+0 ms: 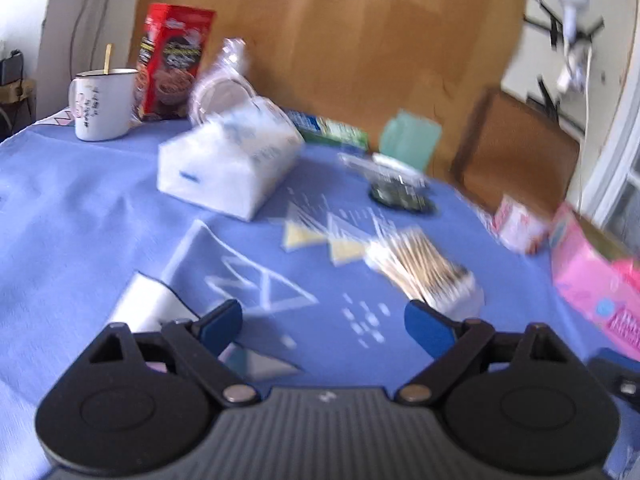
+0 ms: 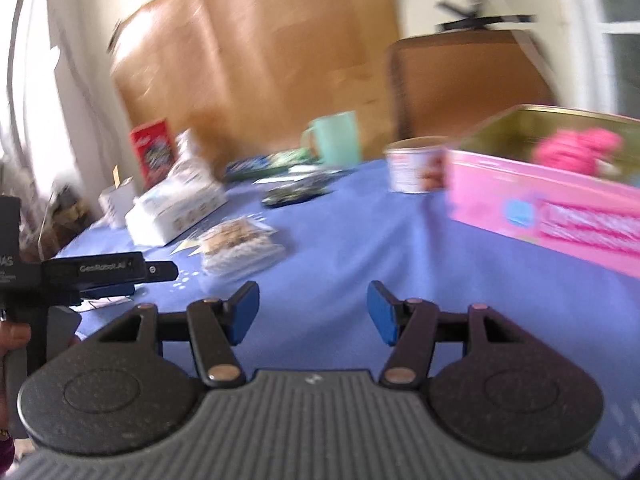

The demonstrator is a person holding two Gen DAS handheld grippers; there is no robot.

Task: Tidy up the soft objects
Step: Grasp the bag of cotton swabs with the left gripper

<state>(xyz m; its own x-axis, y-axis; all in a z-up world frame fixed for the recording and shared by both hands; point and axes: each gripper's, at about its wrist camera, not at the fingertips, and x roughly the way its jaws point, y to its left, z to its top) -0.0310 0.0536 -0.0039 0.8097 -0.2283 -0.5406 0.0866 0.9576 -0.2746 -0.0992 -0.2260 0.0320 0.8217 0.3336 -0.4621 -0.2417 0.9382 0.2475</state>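
We see a blue tablecloth carrying a tissue pack, cotton swabs, white mug and pink box.

A white soft tissue pack lies flat on the blue tablecloth, slightly askew. Nearer, a clear bag of cotton swabs rests flat — wooden sticks bundled, white tips showing — well apart from it.

wall: plain white, pretty bright
panel: big brown board leaning behind the table
table: blue cloth on top
window: white frame, daylight coming in
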